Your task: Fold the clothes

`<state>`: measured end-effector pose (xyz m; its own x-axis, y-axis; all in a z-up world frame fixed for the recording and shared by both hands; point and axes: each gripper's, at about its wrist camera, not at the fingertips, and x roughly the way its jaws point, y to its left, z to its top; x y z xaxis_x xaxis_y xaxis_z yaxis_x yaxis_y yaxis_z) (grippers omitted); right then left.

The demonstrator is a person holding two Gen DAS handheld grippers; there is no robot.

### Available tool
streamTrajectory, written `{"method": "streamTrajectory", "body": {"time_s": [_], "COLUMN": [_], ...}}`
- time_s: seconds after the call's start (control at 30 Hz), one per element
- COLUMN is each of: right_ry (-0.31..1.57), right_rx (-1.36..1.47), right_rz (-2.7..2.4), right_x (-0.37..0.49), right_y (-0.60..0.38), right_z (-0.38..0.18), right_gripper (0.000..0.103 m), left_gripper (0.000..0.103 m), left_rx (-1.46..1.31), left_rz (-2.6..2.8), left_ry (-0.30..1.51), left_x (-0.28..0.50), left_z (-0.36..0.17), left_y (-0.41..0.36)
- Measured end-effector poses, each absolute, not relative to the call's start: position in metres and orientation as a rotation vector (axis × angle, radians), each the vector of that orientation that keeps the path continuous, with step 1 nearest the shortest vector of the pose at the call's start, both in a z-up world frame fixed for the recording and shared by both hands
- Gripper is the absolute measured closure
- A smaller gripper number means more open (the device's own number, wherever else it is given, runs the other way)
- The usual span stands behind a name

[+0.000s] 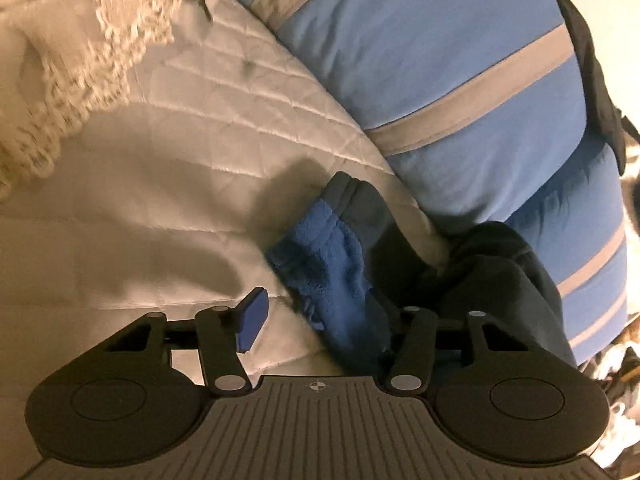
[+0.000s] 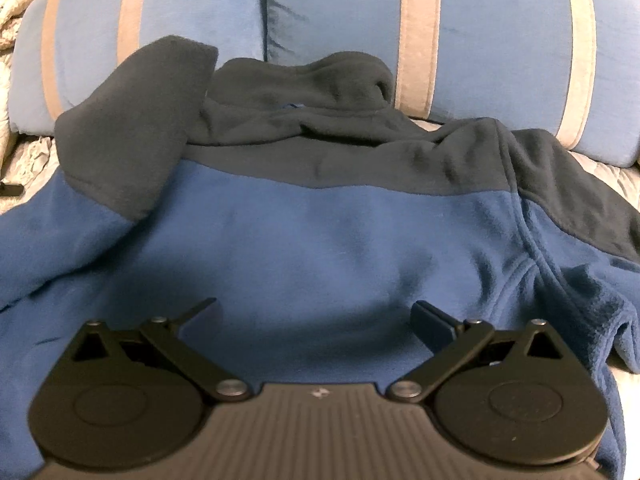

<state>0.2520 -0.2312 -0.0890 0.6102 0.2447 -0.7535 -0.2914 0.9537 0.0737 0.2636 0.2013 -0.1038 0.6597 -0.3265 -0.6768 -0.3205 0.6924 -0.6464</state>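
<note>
A blue fleece jacket (image 2: 320, 240) with a navy yoke and collar (image 2: 304, 80) lies spread on the bed, one navy sleeve (image 2: 132, 132) folded over its left shoulder. My right gripper (image 2: 316, 310) hovers open and wide over the blue body, nothing between its fingers. In the left wrist view a sleeve end (image 1: 328, 264), blue fleece with a navy cuff, lies on the white quilt. My left gripper (image 1: 320, 308) straddles it, partly open. The left pad (image 1: 252, 320) stands clear of the cloth; the right finger is hidden under the fabric.
Blue pillows with grey stripes (image 2: 340, 8) stand behind the jacket and fill the upper right of the left wrist view (image 1: 420, 60). White quilted bedspread (image 1: 160, 200) lies to the left, with a lacy cream throw (image 1: 80, 60) at the far left.
</note>
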Motion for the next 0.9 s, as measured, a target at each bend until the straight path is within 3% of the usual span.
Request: {"method": "streamTrajectory", "body": {"time_s": [0.13, 0.2, 0.23, 0.27, 0.67, 0.9], "right_ry": [0.865, 0.867, 0.868, 0.869, 0.881, 0.879], "right_rx": [-0.062, -0.064, -0.065, -0.066, -0.079, -0.096], "right_rz": [0.315, 0.317, 0.317, 0.316, 0.307, 0.305], "right_x": [0.252, 0.252, 0.253, 0.253, 0.253, 0.251], "right_y": [-0.23, -0.229, -0.229, -0.229, -0.228, -0.227], "right_z": [-0.09, -0.09, -0.091, -0.091, -0.094, -0.095], "right_gripper": [0.0, 0.0, 0.0, 0.0, 0.0, 0.0], "left_gripper": [0.059, 0.072, 0.084, 0.088, 0.091, 0.092], "left_rx": [-0.879, -0.88, -0.88, -0.876, -0.093, 0.06], "left_rz": [0.014, 0.042, 0.056, 0.069, 0.182, 0.314], "left_ry": [0.876, 0.87, 0.868, 0.865, 0.694, 0.587], "left_x": [0.274, 0.276, 0.277, 0.278, 0.246, 0.202], "left_z": [-0.119, -0.12, -0.12, -0.12, -0.022, 0.028], "left_y": [0.199, 0.198, 0.197, 0.197, 0.135, 0.153]}}
